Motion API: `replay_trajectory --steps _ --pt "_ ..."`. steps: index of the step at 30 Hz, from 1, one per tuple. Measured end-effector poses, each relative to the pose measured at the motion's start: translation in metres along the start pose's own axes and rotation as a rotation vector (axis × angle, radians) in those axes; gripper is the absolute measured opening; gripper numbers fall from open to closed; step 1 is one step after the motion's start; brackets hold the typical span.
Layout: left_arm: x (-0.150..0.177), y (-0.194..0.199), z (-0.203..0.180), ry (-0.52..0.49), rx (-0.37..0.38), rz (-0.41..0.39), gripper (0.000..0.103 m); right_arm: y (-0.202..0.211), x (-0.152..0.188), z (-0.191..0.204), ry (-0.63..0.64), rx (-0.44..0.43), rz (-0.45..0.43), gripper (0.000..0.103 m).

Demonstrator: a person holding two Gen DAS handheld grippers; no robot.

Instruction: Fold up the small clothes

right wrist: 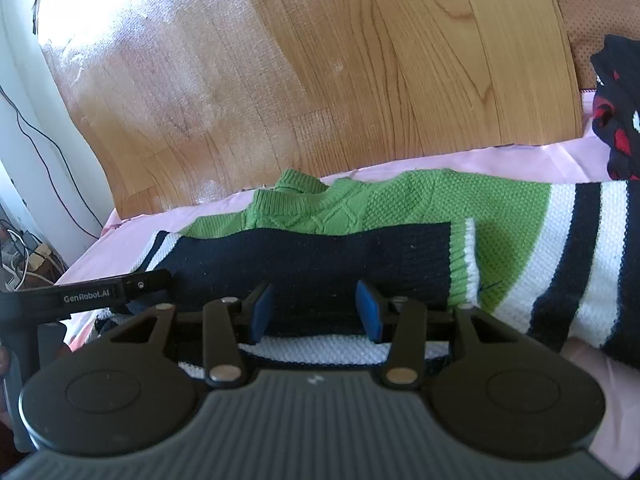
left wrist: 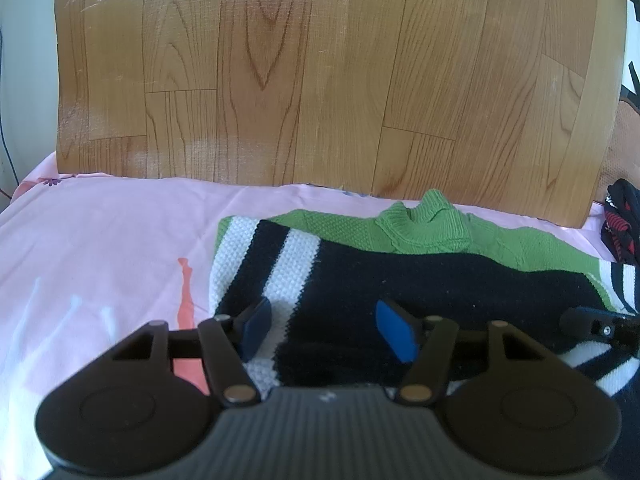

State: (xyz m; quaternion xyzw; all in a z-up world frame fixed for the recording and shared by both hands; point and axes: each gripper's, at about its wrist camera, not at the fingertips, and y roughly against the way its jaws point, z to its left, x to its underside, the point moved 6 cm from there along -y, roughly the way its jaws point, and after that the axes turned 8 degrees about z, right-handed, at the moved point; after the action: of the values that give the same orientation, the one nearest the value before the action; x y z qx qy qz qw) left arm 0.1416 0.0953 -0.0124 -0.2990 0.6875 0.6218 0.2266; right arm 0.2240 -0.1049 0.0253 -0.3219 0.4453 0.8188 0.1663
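sweater (left wrist: 420,276) | green, navy, white-striped knit | sleeve folded across body | flat on pink sheet (left wrist: 100,240)

A pale pink bedsheet (left wrist: 100,240) with faint flower and coral prints covers the bed in the foreground. Behind it stands a curved sheet of wood-grain vinyl flooring (left wrist: 320,72), propped upright like a backdrop, its brown planks scuffed white in places. Strong daylight washes out its upper left part in the right wrist view. To the left is a white wall (right wrist: 24,128) with a thin black cable (right wrist: 44,148) trailing down to a tangle of white plugs and cords (right wrist: 20,260) low in the corner.
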Motion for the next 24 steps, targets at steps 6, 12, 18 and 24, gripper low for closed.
replay_trajectory --steps 6,12,18,24 --pt "0.000 0.000 0.000 -0.003 -0.001 0.001 0.060 0.006 -0.001 -0.004 -0.037 0.022 -0.042 0.049" --pt "-0.001 0.000 0.000 -0.008 0.008 0.000 0.063 0.009 -0.002 -0.006 -0.053 0.048 -0.025 0.049" --pt "-0.008 0.013 0.011 0.078 0.078 -0.060 0.066 0.082 0.020 -0.035 -0.156 0.060 -0.118 0.049" --pt "-0.008 0.020 0.003 0.034 0.100 -0.090 0.060 0.177 0.057 -0.103 -0.317 0.256 -0.256 0.049"
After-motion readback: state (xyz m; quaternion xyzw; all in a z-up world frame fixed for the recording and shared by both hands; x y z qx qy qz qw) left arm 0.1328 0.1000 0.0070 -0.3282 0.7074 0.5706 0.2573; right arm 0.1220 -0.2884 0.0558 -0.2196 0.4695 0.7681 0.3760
